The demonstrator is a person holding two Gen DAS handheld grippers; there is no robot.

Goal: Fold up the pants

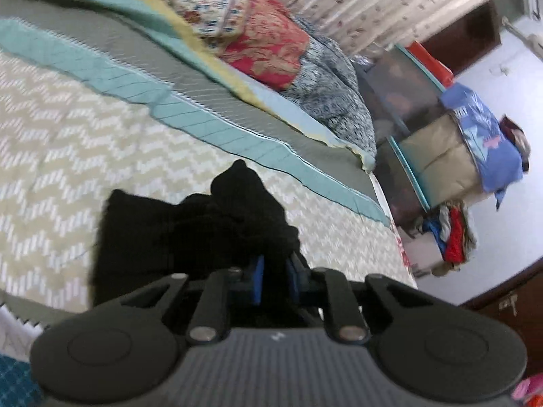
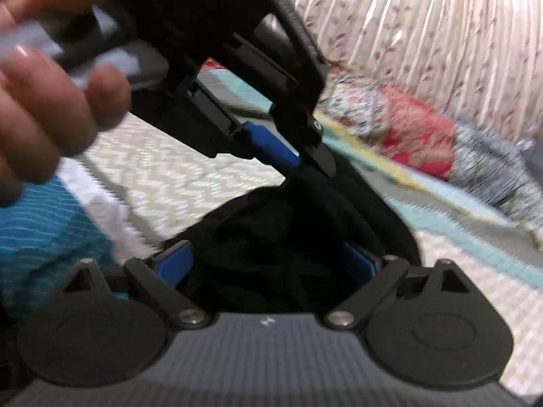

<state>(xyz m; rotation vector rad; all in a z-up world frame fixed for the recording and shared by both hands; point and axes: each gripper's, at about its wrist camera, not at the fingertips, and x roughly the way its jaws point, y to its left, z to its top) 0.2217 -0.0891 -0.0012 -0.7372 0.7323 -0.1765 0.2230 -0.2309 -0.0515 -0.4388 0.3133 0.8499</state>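
The black pants [image 1: 190,227] lie bunched on the bed, on a cream zigzag-pattern cover [image 1: 64,156], & one bunch of the cloth rises into the left gripper [image 1: 275,273], whose blue pads [image 1: 258,278] are pressed nearly together, pinching that fabric. In the right wrist view the same dark cloth [image 2: 271,257] fills the gap betw. the right gripper [image 2: 276,261] fingers; its blue pads [image 2: 178,259] stand wide apart, spread either side of the heap, not visibly pressing it. Above, in that view, the other gripper comes in from the upper left w/ a blue pad [image 2: 271,147] showing over the cloth, & a person's hand [image 2: 47,101] sits blurred at the left edge around its grey handle. Beyond the pants, a teal strip w/ diagonal stitching [image 1: 190,112] & a grey band cross the cover; farther off lie floral pillows, red & cream [image 1: 258,30], plus a grey-blue mottled blanket [image 1: 332,95]. Pleated curtain w/ small red sprigs [image 1: 390,0] behind. To the right of the bed, stacked storage boxes [image 1: 404,91], a blue printed bag [image 1: 482,129] & a pile of coloured clothes [image 1: 451,234] on the floor. Small white mark on each gripper body; not readable. No other writing legible, both views motion-blurred.
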